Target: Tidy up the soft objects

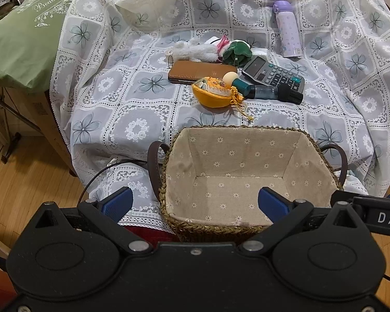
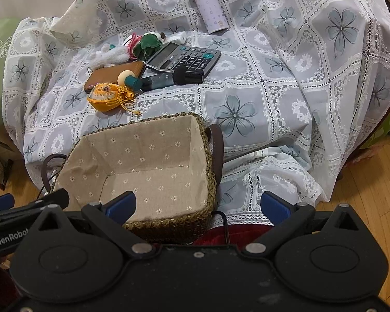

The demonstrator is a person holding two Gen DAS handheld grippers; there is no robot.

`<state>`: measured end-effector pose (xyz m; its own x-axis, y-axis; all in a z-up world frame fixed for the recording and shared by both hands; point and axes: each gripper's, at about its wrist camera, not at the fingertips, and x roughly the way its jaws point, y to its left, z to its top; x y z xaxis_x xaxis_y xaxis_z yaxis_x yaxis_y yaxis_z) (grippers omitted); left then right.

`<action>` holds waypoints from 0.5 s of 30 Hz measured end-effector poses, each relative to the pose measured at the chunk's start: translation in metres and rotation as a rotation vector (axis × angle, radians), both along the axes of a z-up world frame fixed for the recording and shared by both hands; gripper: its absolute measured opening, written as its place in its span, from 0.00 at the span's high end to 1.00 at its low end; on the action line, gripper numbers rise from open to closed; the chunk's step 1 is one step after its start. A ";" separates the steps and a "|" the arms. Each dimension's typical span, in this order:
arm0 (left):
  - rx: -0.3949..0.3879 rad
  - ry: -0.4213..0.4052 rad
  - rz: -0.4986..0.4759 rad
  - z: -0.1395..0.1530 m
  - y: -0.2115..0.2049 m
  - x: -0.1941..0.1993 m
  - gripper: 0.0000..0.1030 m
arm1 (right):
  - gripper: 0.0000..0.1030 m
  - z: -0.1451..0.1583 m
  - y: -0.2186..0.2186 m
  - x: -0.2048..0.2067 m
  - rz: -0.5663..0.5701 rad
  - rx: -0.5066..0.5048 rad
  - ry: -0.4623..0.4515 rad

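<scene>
Presently — lined basket (image 1: 236, 179) empty; white plush (image 1: 192, 50), green plush (image 1: 236, 50), orange pouch (image 1: 213, 93) on table; left gripper (image 1: 195, 202) and right gripper (image 2: 197, 205) — fingers wide.

Ahead of the fingers the basket (image 1: 247, 171) gapes open; beyond it bare cloth (image 2: 247, 114) (right side), clutter (image 1: 236, 78) left.

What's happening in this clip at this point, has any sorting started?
Not yet. Both the left gripper and the right gripper are open and hold nothing, hovering at the near edge of the lined basket, which has nothing in it. The soft items, a white plush toy, a green plush and an orange pouch, lie in a cluster beyond the basket on the floral cloth, mixed with a calculator, a brown wallet and a purple bottle.
</scene>
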<state>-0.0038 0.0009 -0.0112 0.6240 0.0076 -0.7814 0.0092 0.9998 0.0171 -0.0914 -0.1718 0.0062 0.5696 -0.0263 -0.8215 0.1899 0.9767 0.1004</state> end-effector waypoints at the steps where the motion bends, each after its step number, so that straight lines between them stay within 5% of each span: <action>1: 0.000 0.000 -0.001 0.000 0.000 0.000 0.03 | 0.00 0.000 0.000 0.000 0.000 0.000 0.000; 15: -0.002 0.007 -0.001 0.002 -0.002 0.000 0.03 | 0.00 -0.001 0.001 0.000 0.000 -0.001 0.005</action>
<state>-0.0035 -0.0008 -0.0088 0.6189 0.0056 -0.7855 0.0105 0.9998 0.0154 -0.0909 -0.1709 0.0056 0.5655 -0.0266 -0.8243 0.1901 0.9768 0.0989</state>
